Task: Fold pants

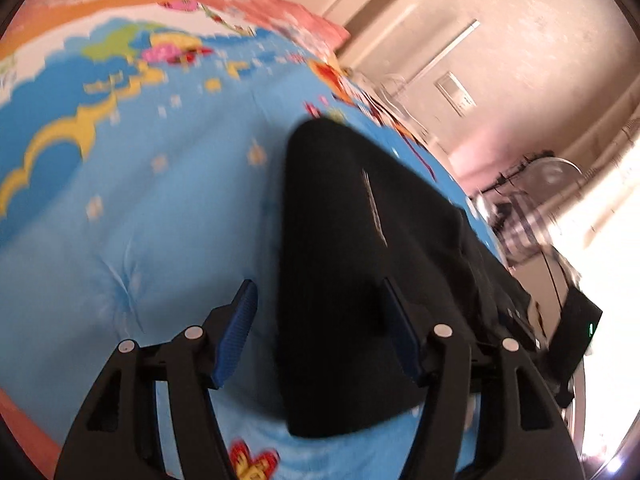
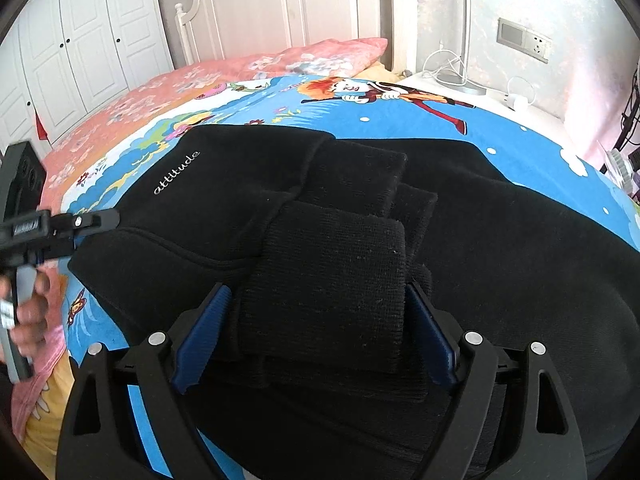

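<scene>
Black pants (image 2: 500,248) lie folded on the blue cartoon bedsheet (image 2: 520,132), with white "attitude" lettering (image 2: 176,174) on the left part. A ribbed cuff (image 2: 324,280) lies on top, between the blue pads of my right gripper (image 2: 318,320), which stands open with a pad at each side of the cuff. In the blurred left wrist view, my left gripper (image 1: 320,320) is open over the pants' (image 1: 360,260) left edge, one pad over the sheet (image 1: 160,220) and one over the cloth. A hand (image 2: 28,312) holds the left gripper (image 2: 108,218) at the pants' left side.
A pink floral quilt (image 2: 132,108) and pillow (image 2: 320,54) lie at the bed's far side. White wardrobe doors (image 2: 80,48) stand behind. A white nightstand (image 2: 480,96) with cables and a charger is at the right, under a wall socket (image 2: 524,38). A fan (image 1: 556,172) stands beyond the bed.
</scene>
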